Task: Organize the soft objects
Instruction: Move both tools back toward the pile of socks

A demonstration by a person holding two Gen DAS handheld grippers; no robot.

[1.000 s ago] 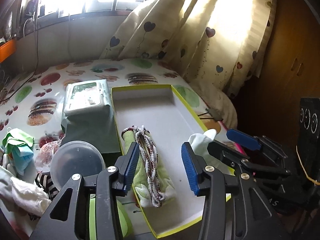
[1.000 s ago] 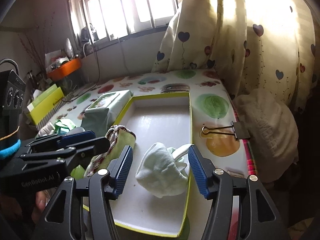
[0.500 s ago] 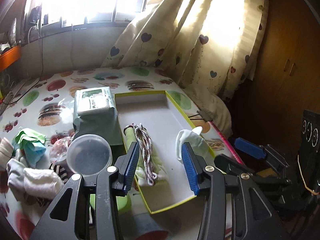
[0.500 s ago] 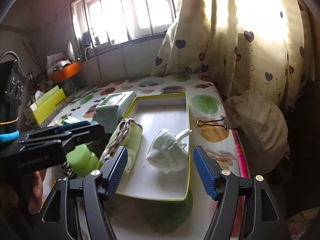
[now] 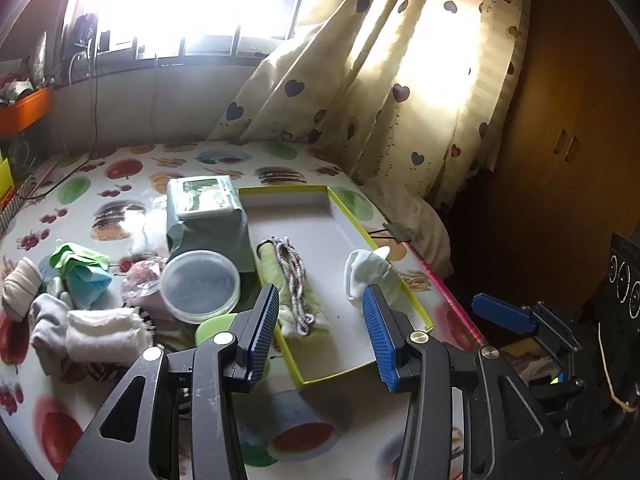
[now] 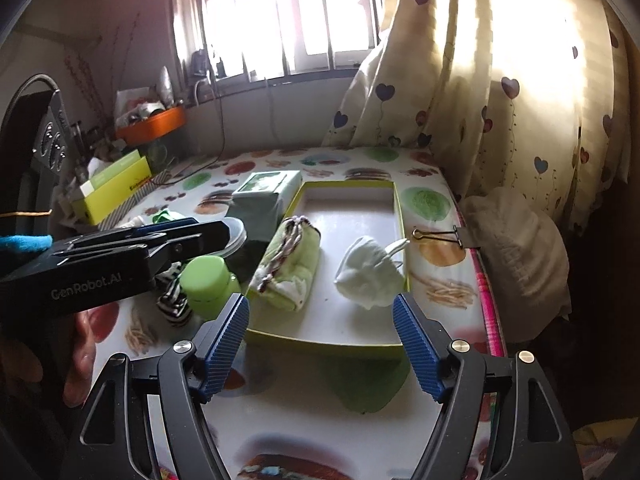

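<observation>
A shallow yellow-rimmed tray (image 5: 420, 312) (image 6: 320, 342) lies on the fruit-print table. In it lie a green rolled cloth with a braided cord (image 5: 290, 280) (image 6: 290, 268) and a white bundled sock (image 5: 366, 276) (image 6: 370, 274). More soft items lie at the left: white and grey socks (image 5: 92, 330), a green-blue cloth (image 5: 82, 270), a striped sock (image 6: 174, 306). My left gripper (image 5: 322, 334) is open and empty above the tray's near end. My right gripper (image 6: 320, 344) is open and empty, just short of the tray's near rim.
A wet-wipes pack (image 5: 204, 210) and a clear lidded tub (image 5: 200, 286) sit left of the tray, with a green-capped jar (image 6: 206, 286). A binder clip (image 6: 444, 236) lies right of the tray. Curtain and a cushion (image 6: 516, 248) border the right edge.
Both grippers have pulled back and up from the tray. The right gripper's jaws, which framed the white sock, now stand wider and clear of it; the sock stays in the tray.
</observation>
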